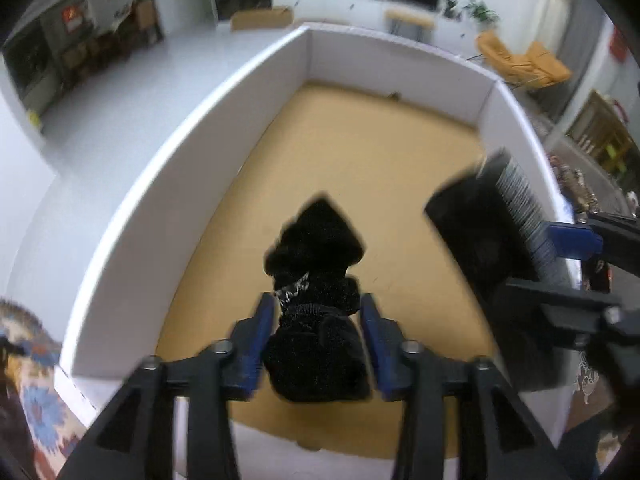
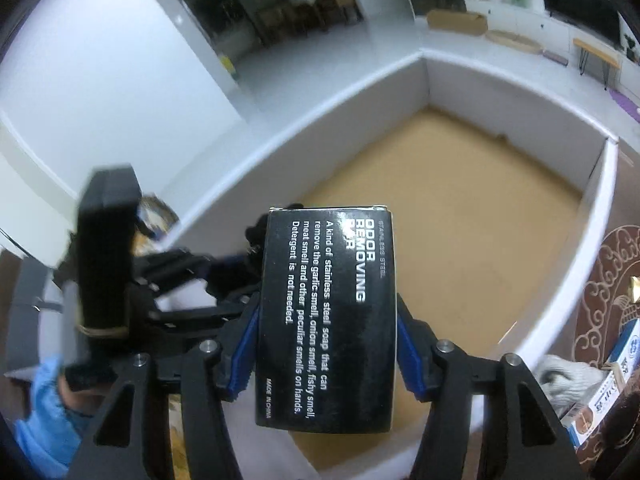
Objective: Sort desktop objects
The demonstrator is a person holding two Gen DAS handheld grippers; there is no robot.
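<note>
While both grippers hang above a white-walled tray (image 1: 168, 184) with a tan floor, each one clamps a dark item. The left gripper (image 1: 318, 344) has its blue pads pressed on either side of a black bundle of soft fabric (image 1: 316, 304), which fills the lower centre of the left wrist view and juts toward 12 o'clock over the tray floor. The right gripper (image 2: 326, 344) is closed on a black box (image 2: 326, 320) printed in white with "ODOR REMOVING", held lengthwise between the pads over the tray's near edge. From the left wrist view that box (image 1: 492, 264) sits at 3 o'clock, by the tray's right wall, tilted, with the right gripper (image 1: 560, 264) on it. From the right wrist view the left gripper (image 2: 224, 276) sits at 9 o'clock, just beside the box. A patterned cloth (image 2: 616, 276) lies outside the tray at 3 o'clock.
</note>
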